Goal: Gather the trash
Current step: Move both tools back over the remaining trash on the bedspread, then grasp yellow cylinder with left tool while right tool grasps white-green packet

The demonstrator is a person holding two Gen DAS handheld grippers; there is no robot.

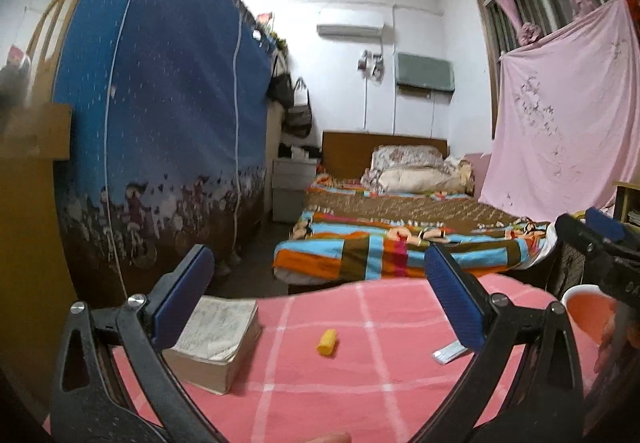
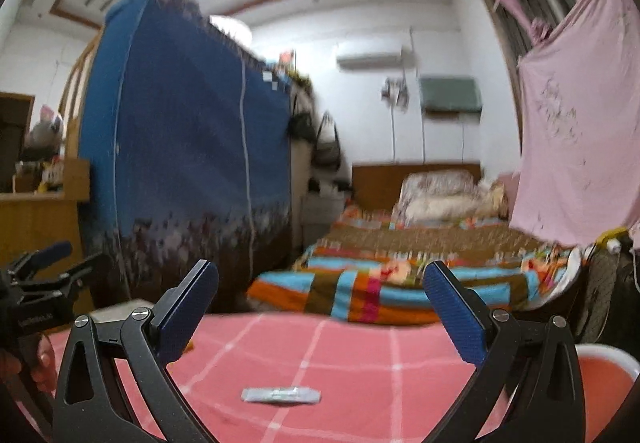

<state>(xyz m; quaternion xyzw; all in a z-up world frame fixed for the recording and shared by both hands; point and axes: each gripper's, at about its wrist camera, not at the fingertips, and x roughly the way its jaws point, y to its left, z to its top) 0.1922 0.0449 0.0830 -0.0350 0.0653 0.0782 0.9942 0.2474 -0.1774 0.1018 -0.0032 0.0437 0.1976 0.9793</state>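
- The left gripper [image 1: 320, 291] is spread wide with nothing between its blue pads [image 1: 454, 303]; it hovers above a table under a pink checked tablecloth [image 1: 360, 383].
- Just below its centre, toward 6 o'clock, lies a small yellow scrap [image 1: 327, 342], apart from both fingers.
- At 8 o'clock a thick worn book [image 1: 216, 343] sits by the left finger; at 4 o'clock a silvery wrapper [image 1: 448, 354] lies near the right finger.
- The right gripper [image 2: 320, 295] is equally wide and empty, with the same flat silvery wrapper [image 2: 281, 395] at its 6 o'clock.
- An orange bin [image 2: 604, 367] with a white rim stands at 4 o'clock in the right view.
- Risks, as I judge them: the wrapper lies flat, so the pads may slide over it or pinch cloth; the yellow scrap looks rounded and could roll; the left finger could clip the book.
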